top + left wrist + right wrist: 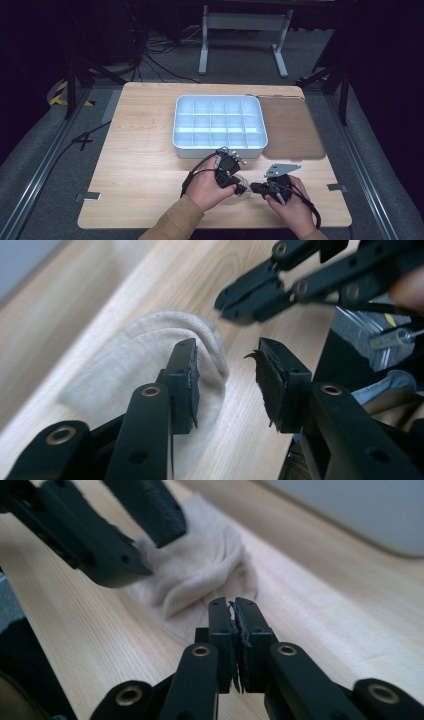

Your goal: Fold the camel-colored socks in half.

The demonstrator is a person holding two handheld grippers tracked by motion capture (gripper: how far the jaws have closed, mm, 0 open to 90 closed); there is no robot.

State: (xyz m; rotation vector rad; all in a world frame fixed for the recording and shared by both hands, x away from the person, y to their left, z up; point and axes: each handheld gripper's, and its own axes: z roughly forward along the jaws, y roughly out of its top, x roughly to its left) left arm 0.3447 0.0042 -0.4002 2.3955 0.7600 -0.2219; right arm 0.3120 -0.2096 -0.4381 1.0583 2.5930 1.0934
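Note:
A cream sock [234,199] lies crumpled on the wooden table [145,150] near its front edge, between the person's two hands. My left gripper [226,352] is open just over it, one jaw above the sock [150,365] and the other above bare wood. My right gripper [233,602] is shut with nothing between its pads, its tips just short of the sock [200,575]. In the high view the left gripper [240,187] and right gripper [255,188] point at each other, tips close together. The left gripper view has the right gripper [222,305] at upper right.
A white tray [217,150] with several empty compartments stands at the table's middle, just beyond the hands. A brown mat [292,127] lies to its right. Bare wood stretches left of the tray. A white frame [243,22] stands on the floor behind the table.

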